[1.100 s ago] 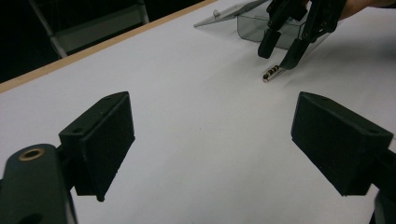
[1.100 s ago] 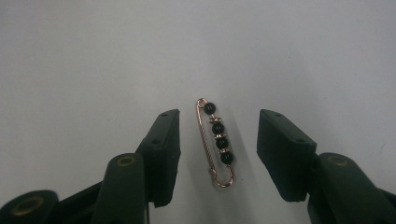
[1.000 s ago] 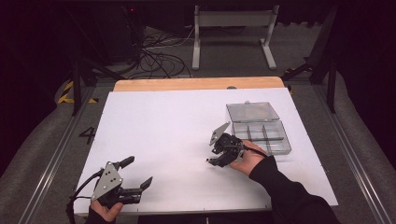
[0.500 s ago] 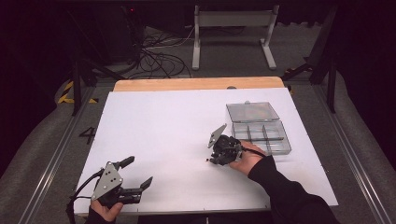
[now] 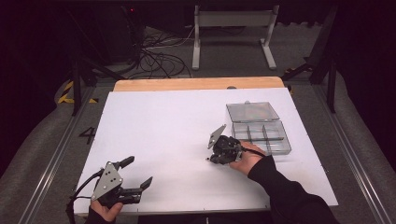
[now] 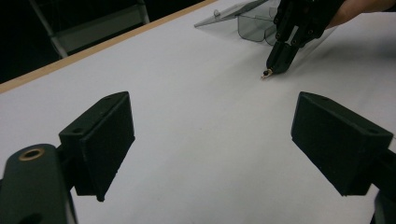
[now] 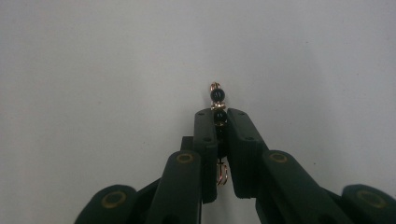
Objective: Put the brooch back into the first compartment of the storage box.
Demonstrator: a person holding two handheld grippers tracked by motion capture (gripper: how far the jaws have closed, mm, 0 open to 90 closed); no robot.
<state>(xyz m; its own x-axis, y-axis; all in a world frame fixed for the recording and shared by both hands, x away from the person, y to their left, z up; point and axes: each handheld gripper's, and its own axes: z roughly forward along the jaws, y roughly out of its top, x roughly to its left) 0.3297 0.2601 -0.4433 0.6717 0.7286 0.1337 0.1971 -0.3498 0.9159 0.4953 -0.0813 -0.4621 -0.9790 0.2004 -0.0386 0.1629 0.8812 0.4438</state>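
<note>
Just left of the clear compartment box (image 5: 261,136), on the white table (image 5: 159,135), we find the right gripper (image 5: 208,160) tipped down toward the surface, held by the person's right hand (image 5: 247,158). Its jaws have just been closing and now stand narrow, pinched on a small beaded piece (image 7: 217,105): dark round beads strung on gold-coloured wire, with one bead and a wire loop projecting past the jaw tips and another wire loop showing behind the pads. In the left gripper view the same piece (image 6: 266,73) sits at the tip of that gripper (image 6: 275,65), at or just above the table top; we cannot tell whether it touches. The box lies right of the gripper, its transparent lid (image 5: 252,111) swung open on the far side and its divided tray on the near side; we cannot make out any contents. Well apart from the box, at the table's near left corner, the left gripper (image 5: 138,173) rests in the person's left hand (image 5: 106,210), with its grey three-cornered plate uppermost. Its jaws stand wide apart with nothing between them, as the left gripper view confirms (image 6: 212,144). A strip of bare wood (image 5: 196,84) borders the table beyond the box.
</note>
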